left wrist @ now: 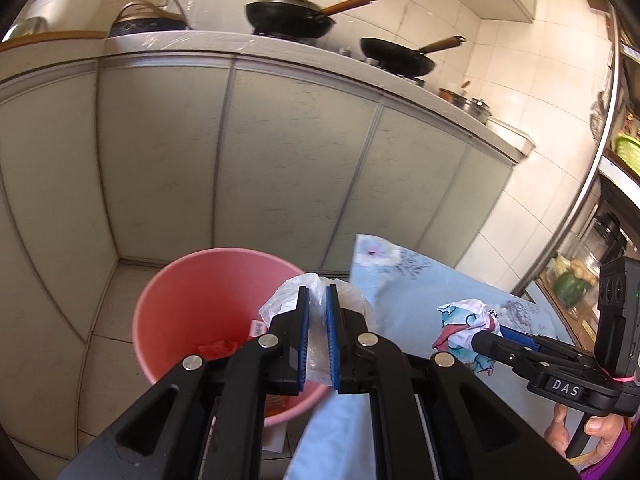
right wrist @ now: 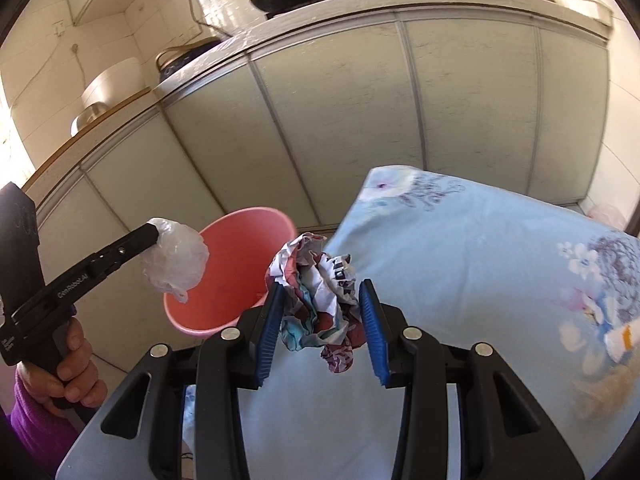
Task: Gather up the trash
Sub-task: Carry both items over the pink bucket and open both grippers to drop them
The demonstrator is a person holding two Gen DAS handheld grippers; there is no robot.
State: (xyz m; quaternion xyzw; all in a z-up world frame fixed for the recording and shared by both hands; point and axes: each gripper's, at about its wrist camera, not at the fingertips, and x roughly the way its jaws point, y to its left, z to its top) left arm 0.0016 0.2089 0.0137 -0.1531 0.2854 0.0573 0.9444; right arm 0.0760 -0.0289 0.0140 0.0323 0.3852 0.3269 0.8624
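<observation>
Left wrist view: a crumpled clear bag (left wrist: 320, 300) is pinched between the nearly closed blue pads (left wrist: 305, 332) of the left gripper (left wrist: 318, 300), held over the rim of the pink bucket (left wrist: 160, 304), in which red wrappers are seen. Right wrist view: a wad of printed paper (right wrist: 320, 300) is clamped between the half-spread pads of the right gripper (right wrist: 322, 300), above the blue floral cloth (right wrist: 480, 260) and just beside the bucket. Each gripper's handle is gripped by a hand (right wrist: 68, 372).
</observation>
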